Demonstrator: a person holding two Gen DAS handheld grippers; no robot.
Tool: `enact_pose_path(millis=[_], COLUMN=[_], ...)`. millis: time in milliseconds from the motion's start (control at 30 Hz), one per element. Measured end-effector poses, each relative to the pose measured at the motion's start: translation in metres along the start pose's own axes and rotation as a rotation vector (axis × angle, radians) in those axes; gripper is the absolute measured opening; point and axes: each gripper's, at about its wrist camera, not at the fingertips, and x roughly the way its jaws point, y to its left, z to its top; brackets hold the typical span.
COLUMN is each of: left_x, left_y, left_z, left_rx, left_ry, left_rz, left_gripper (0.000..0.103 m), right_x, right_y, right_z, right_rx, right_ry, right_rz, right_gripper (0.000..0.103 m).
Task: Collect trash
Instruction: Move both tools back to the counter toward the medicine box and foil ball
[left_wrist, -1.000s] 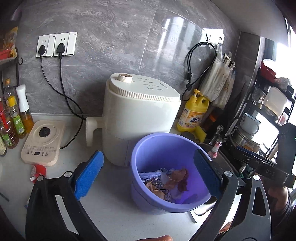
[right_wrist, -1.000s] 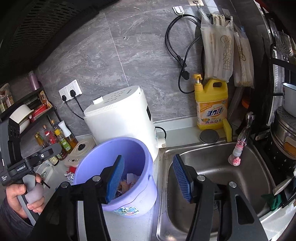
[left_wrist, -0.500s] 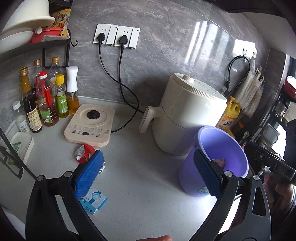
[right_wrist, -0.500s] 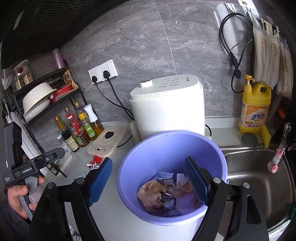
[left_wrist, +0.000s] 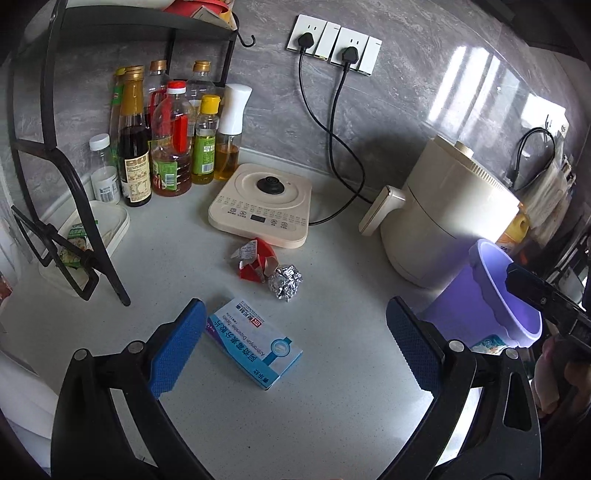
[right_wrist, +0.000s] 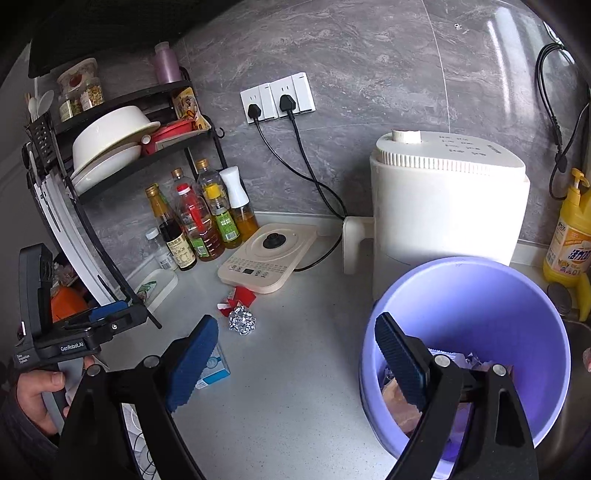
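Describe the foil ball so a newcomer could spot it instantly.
Find the cream induction cooker on the white countertop. Just in front of it lies a torn red wrapper, and the crumpled foil ball touches that wrapper's side. It is the only shiny silver lump; the nearby medicine box is flat, blue and white.

Medicine box (right_wrist: 213, 369): in the right wrist view mostly hidden behind the left-hand blue pad of the right gripper (right_wrist: 295, 363), only a corner and one end showing beside that pad; print too small to read there. Purple bucket (left_wrist: 480, 306): in the left wrist view it lies beyond the right-hand pad, its far side covered by the other gripper's black body, its contents out of sight. Trash in the bucket (right_wrist: 402, 410): partly masked by the right-hand jaw, pieces not tellable apart; yellow detergent bottle (right_wrist: 570, 240) cut by the picture's edge.
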Motion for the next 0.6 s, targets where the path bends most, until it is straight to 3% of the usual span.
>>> enact_pose_path(millis=[333,400,600], left_x=[0.019,0.024,0.049], left_y=[0.035,0.038,0.043], left_z=[-0.017,-0.019,-0.025], left_rx=[-0.127,-0.156,-0.231], left_ry=[0.033,0.038,0.074], left_rz=[0.043,0.049,0.070], left_gripper=[0.096,0.095,0.088], right_x=[0.052,0.068,0.105], right_y=[0.039,0.041,0.045], right_z=[0.004,0.001,-0.008], right_rx=[-0.107,-0.120,-0.149], right_ry=[0.058,0.087,0.164], right_rz=[0.051,0.046,0.070], right_gripper=[0.080,0.072,0.065])
